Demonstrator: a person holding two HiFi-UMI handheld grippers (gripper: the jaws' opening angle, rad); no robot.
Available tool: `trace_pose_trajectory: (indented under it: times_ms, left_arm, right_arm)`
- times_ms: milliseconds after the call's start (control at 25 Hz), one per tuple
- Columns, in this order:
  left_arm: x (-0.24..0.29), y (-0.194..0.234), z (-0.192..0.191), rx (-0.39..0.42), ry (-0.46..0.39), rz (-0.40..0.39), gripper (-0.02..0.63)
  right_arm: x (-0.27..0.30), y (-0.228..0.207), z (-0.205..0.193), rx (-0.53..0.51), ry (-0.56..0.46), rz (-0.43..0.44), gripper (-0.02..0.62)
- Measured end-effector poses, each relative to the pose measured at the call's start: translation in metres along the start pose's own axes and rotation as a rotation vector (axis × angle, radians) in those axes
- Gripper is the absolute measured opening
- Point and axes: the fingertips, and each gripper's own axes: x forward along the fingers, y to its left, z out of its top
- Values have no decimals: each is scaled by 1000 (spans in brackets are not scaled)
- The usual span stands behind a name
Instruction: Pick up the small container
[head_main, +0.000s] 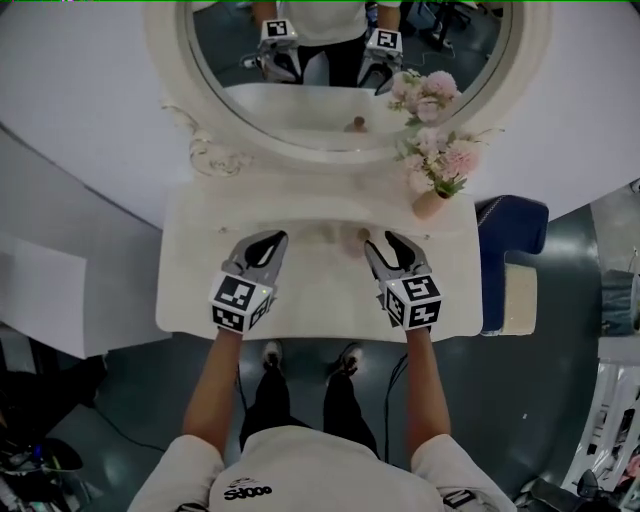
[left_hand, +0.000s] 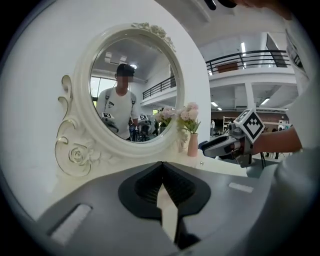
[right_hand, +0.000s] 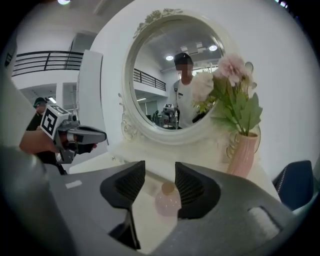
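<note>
The small container (right_hand: 166, 200) is a pale pink rounded bottle with a tan cap, standing upright on the white dressing table (head_main: 200, 230). In the right gripper view it sits in the gap between the jaws of my right gripper (right_hand: 160, 167), which is open, and the pads do not press on it. From the head view the container (head_main: 358, 238) shows just left of my right gripper's (head_main: 382, 242) tips. My left gripper (head_main: 268, 240) hovers over the table's left half, shut, with nothing in it.
A large oval mirror (head_main: 350, 60) in an ornate white frame stands at the table's back. A pink vase (head_main: 430, 203) of pink flowers stands at the back right corner. A blue chair (head_main: 510, 235) is right of the table.
</note>
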Motion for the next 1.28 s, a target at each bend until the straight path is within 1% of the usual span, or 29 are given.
trace_pose_trajectory:
  times_ms: [120,240,400,560,680,800,880,1000,1160,1280]
  left_arm:
    - [7,-3,-18,-11,22,13,18]
    - [12,-3,-39,-33,51,23,18]
    - [18,-1,-68,-61,87,25,18]
    - [19,0,-90,-57,120,13,18]
    - [17,2,-98,-60,132,13,18]
    - [13,2,-101,-52,141,10,18]
    - [11,1,-100,-49,141,6,18]
    - [5,-1,-97,-48,139,2,18]
    - [-3,-1,-85,-38,127,4,18]
    - [-7,4,-75,-31,113,13,18]
  right_arm:
    - [24,-7,-24,-9,42,26,217]
    - [45,-14,-44,-5,66,25,232]
    - [67,-19,-62,17,70,9,232]
    - [85,-17,-74,-19,79,-17,232]
    - [93,-21,-82,-63,90,-57,202]
    - [99,-19,-83,-89,85,-79,179]
    - [101,-19,-82,-106,85,-101,147]
    - [101,-20,-83,-73,97,-111,136]
    - [95,-16,-88,-39,143,-97,130]
    - [86,-9,-92,-22,153,-78,130]
